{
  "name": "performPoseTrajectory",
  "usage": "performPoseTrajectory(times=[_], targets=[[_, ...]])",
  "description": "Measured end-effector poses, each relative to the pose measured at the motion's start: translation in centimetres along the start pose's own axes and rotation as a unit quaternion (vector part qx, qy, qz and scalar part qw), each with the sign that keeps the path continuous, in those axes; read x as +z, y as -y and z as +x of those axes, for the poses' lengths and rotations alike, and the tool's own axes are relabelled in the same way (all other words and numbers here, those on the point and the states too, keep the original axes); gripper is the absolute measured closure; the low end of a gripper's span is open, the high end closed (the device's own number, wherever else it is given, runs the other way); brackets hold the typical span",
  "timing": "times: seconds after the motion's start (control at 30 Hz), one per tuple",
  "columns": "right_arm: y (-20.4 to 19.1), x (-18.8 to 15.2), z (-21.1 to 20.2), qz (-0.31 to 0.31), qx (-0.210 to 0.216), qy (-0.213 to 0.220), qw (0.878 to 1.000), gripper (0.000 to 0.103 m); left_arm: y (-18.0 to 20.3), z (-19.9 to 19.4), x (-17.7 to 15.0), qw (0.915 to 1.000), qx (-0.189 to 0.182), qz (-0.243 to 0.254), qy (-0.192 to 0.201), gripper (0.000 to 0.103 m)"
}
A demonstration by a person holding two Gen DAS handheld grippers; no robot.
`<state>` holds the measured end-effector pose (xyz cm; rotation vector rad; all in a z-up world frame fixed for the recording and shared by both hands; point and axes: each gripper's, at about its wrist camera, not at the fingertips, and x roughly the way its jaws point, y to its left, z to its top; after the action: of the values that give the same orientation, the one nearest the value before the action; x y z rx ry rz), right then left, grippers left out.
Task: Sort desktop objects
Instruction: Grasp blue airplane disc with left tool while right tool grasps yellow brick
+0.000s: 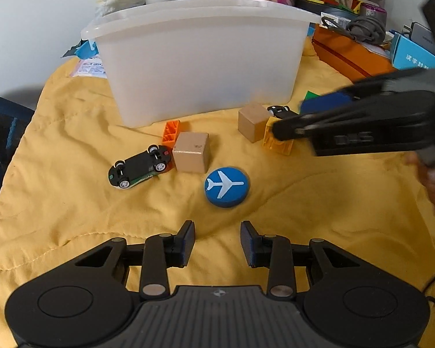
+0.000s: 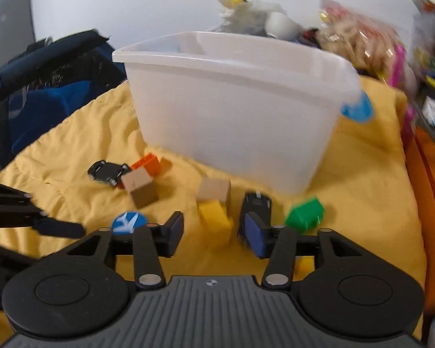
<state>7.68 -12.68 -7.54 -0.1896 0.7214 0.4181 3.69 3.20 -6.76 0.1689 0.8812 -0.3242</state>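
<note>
The left gripper (image 1: pixel 217 240) hangs with jaws released just short of the round blue airplane-marked disc (image 1: pixel 226 186) on the yellow cloth (image 1: pixel 72 203); the right gripper (image 2: pixel 214 232), jaws released, straddles the yellow plastic brick (image 2: pixel 216 217) before the translucent white plastic bin (image 2: pixel 235 110).

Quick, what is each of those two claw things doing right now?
Left gripper: open, holding nothing.
Right gripper: open, empty, above the yellow block.

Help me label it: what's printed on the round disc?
A white airplane on a blue disc, clearest in the left wrist view.
</note>
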Motion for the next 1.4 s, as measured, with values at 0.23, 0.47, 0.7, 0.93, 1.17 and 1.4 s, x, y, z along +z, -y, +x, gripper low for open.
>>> performPoseTrajectory(times=[0.23,0.47,0.7,0.93,1.17,1.4], targets=[[-1.5,-0.9,1.1,-0.067,-0.003,-0.027,0.997,0.078,-0.2,0.0,0.6,1.0,-0.003,-0.002,0.008,0.065],[-0.7,-4.4,-3.0,-0.054,-0.016,-0.04,0.998,0.08,0.1,0.9,1.9,0.9999,-0.006,0.007,0.011,0.065],[2.1,-4.1,-3.9,0.012,-0.036,-0.032,0.999,0.077,0.4,2.6,3.2,0.9998,-0.006,0.02,0.003,0.059],[3.0,-2.8,-0.9,0.137,0.03,-0.028,0.99,0.061,1.0,3.2,3.3,0.9991,-0.025,0.032,-0.013,0.092],[5.9,-3.7,0.5,0.295,0.073,-0.04,0.952,0.058,-0.4,0.0,0.9,0.9933,-0.106,-0.03,-0.035,0.092],[5.0,-3.3,0.2,0.241,0.065,-0.046,0.967,0.079,0.6,-0.7,-0.4,0.9871,-0.146,-0.048,-0.046,0.091]])
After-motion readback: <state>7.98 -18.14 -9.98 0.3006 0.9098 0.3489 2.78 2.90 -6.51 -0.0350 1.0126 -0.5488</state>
